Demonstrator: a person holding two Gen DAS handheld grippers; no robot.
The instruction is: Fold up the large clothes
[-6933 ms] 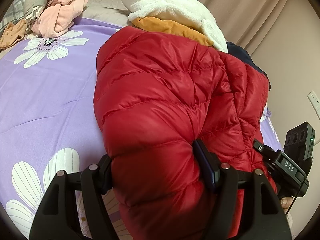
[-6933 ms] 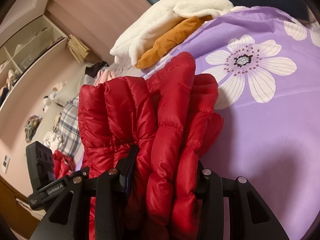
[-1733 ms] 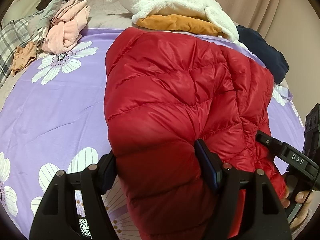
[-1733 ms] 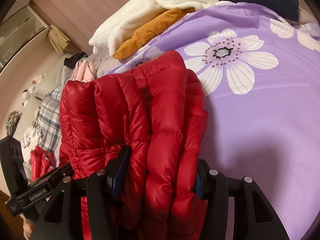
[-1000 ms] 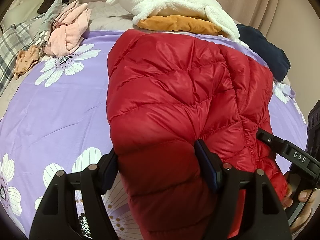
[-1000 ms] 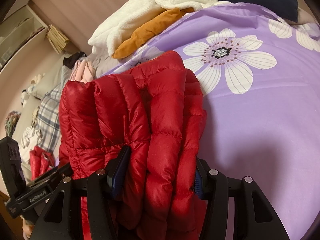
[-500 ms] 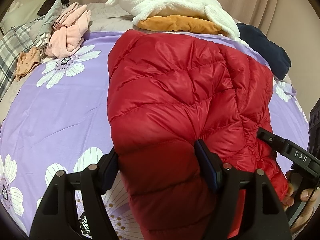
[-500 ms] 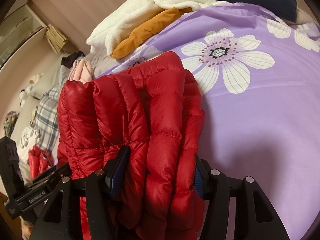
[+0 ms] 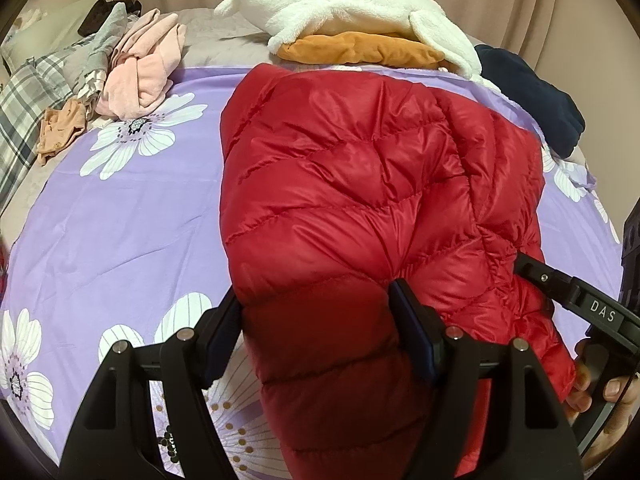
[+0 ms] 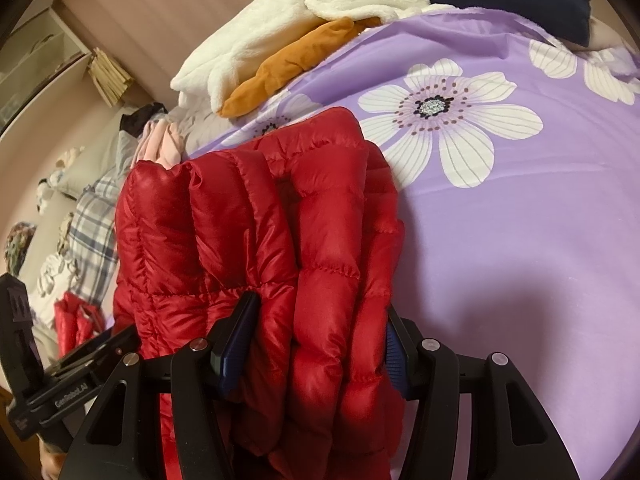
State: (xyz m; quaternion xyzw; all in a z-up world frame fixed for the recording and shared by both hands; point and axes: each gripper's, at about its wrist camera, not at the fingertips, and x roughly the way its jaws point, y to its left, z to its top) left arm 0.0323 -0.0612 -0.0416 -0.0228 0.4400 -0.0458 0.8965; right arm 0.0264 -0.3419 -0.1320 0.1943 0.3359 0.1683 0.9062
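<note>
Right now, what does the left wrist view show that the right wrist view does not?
Only the left wrist view shows the tan garment beside the pink clothes and the person's hand on the other tool. Only the right wrist view shows the wall shelf and a second red garment at left. Both show the red puffer jacket clamped in tongs, the white fleece over an orange garment, and the purple flowered sheet.

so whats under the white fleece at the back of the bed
An orange garment lies under the white fleece, its edge sticking out toward the red puffer jacket. How far it runs beneath, and anything else there, is covered.
</note>
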